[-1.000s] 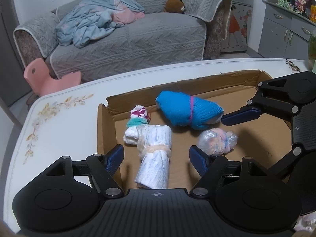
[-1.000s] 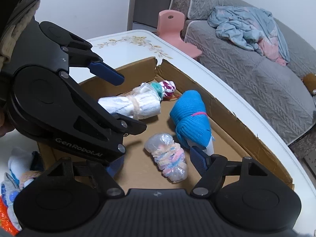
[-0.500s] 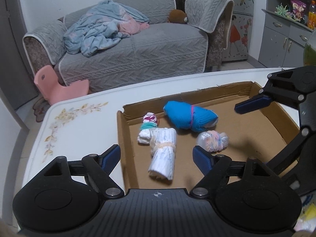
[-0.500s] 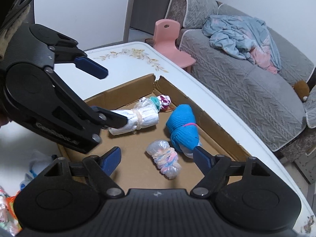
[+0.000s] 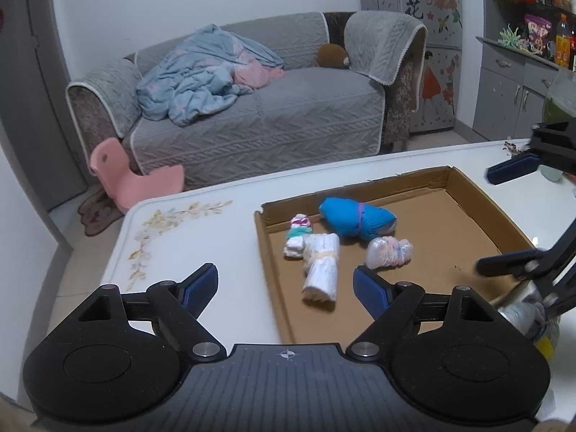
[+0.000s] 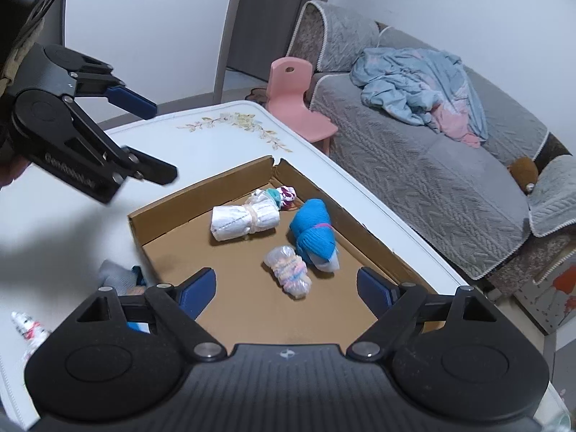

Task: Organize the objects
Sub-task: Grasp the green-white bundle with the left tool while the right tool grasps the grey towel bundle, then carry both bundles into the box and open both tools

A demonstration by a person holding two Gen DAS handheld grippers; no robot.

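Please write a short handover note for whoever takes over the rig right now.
Left gripper: jaws have just been opening, nothing between them, above the table at the tray's edge.
Right gripper: jaws have just been opening, empty, above the tray.
In the tray: white roll, blue roll, pastel bundle, small striped bundle.
Done: four bundles placed.
Left: more bundles lie on the table outside the tray; they probably go in next.
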